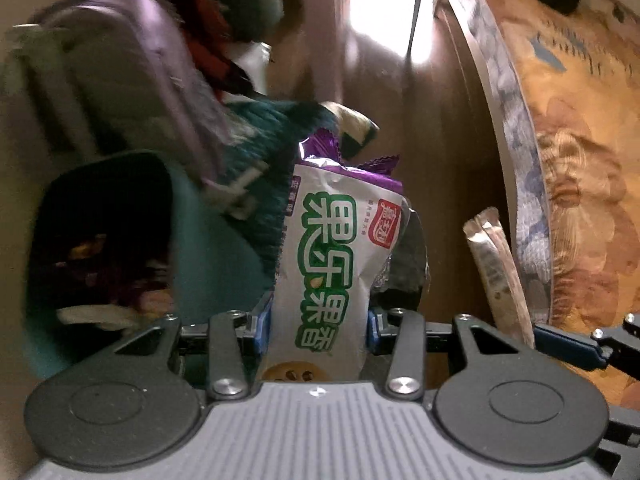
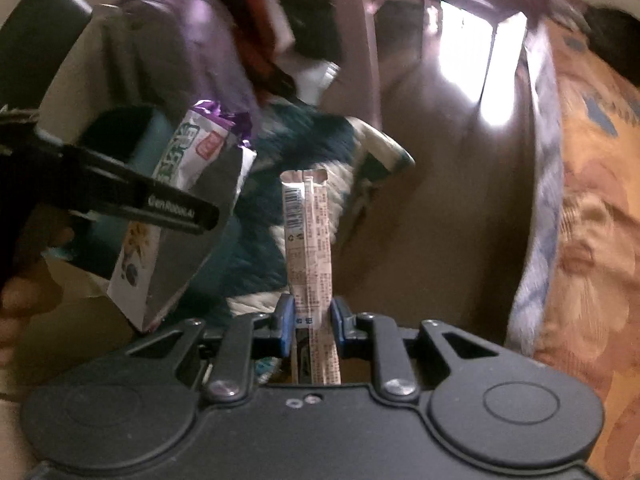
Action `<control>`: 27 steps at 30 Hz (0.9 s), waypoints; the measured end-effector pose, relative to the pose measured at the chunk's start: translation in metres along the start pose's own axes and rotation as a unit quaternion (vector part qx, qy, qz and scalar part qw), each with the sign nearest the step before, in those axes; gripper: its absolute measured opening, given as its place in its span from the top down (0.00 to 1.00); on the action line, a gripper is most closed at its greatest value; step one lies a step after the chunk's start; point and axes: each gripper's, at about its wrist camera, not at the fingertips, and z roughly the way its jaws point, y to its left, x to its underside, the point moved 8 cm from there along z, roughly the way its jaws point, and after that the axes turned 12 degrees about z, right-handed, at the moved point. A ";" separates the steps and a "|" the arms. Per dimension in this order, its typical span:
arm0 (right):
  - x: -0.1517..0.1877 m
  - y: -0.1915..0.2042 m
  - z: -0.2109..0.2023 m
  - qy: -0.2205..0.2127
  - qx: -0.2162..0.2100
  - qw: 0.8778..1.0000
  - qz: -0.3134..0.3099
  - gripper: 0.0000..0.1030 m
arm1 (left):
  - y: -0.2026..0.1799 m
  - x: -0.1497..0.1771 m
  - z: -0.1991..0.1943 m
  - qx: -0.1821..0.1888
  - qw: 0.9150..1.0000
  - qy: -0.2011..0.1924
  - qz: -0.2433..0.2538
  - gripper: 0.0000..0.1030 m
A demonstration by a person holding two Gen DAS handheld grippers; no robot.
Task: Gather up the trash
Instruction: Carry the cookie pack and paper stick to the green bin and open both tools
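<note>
My left gripper point(image 1: 320, 330) is shut on a white and purple snack wrapper point(image 1: 332, 252) with green characters, held upright. The wrapper also shows in the right wrist view point(image 2: 184, 160), with the left gripper's black finger point(image 2: 172, 208) across it. My right gripper point(image 2: 312, 318) is shut on a long thin pinkish stick wrapper point(image 2: 308, 240), held upright. That stick wrapper shows at the right of the left wrist view point(image 1: 496, 272), with the right gripper's blue pad point(image 1: 568, 346) beside it. A teal trash bin point(image 1: 100, 256) with dark opening and some trash inside stands left of the left gripper.
A pile of clothes, teal knit point(image 1: 264, 168) and purple fabric point(image 1: 168, 60), lies beyond the bin. A bed with an orange flowered cover point(image 1: 580, 160) runs along the right. Brown wooden floor point(image 1: 440, 140) lies between, with bright window light point(image 1: 384, 4) at the far end.
</note>
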 end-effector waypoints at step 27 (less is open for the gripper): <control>-0.077 0.261 0.045 0.018 -0.019 0.992 -0.123 0.81 | 0.265 0.060 -0.037 -0.033 0.983 -0.014 -0.177 0.58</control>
